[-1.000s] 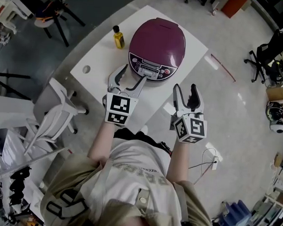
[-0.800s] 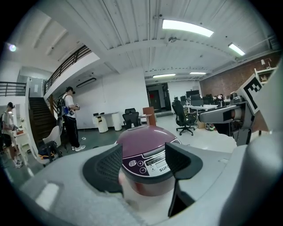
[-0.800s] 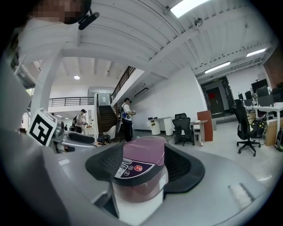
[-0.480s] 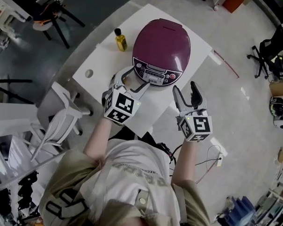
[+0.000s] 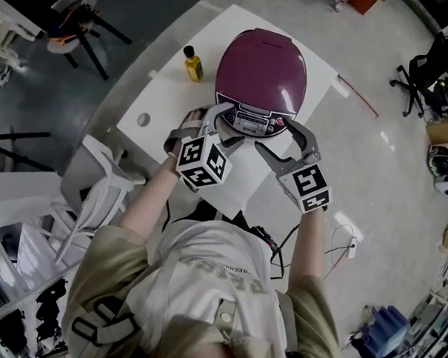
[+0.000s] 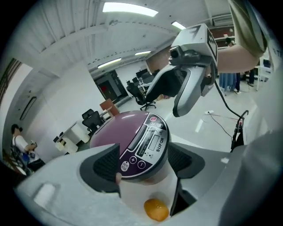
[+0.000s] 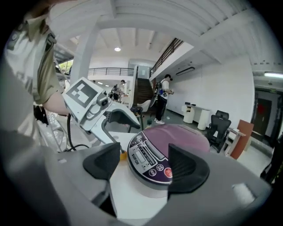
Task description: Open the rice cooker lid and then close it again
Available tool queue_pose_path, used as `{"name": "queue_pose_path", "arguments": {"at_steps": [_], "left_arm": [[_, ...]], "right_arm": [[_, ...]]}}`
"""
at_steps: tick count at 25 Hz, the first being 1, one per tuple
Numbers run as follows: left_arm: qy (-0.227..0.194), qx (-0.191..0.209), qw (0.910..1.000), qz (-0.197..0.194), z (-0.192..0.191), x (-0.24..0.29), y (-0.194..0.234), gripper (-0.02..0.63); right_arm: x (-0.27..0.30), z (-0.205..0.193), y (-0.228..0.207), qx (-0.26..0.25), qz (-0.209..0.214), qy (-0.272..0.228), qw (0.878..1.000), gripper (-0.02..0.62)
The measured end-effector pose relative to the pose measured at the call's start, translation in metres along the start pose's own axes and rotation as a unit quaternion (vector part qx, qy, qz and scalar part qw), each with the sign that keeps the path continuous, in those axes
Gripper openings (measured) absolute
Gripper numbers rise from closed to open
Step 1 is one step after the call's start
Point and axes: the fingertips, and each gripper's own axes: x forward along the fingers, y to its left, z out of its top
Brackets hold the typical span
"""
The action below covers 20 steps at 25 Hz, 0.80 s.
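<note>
Hovering at rice cooker (image 5: 262,76) front, lid down, on white table (image 5: 168,98) | left gripper (image 5: 225,123): jaws part-open, just been opening, control panel (image 5: 250,122) lined up between them, pads off it | right gripper (image 5: 281,138): jaws apart, just been opening, nothing gripped | yellow bottle (image 5: 192,64) beside cooker

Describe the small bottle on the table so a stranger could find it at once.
Start at the white table in the head view, with the purple rice cooker on it. Just left of the cooker, apart from it, stands the bottle: small, upright, yellow with a dark cap.
</note>
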Motion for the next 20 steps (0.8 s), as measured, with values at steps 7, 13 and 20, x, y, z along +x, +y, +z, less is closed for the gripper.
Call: {"name": "queue_pose_path", "arguments": {"at_steps": [7,13,20], "left_arm": [[0.035,0.101,0.9934,-0.042,0.000,0.015,-0.009,0.365],[0.050,0.130,0.9882,-0.063,-0.004,0.030,-0.015,0.394],[0.073,0.152,0.9827,-0.077,-0.012,0.042,-0.027,0.396]], "right_arm": [[0.021,-0.018,0.010,-0.062,0.050,0.072,0.994,0.327],[0.038,-0.034,0.013,-0.085,0.075,0.120,0.986,0.340],[0.049,-0.045,0.017,-0.093,0.096,0.149,0.980,0.356]]}}
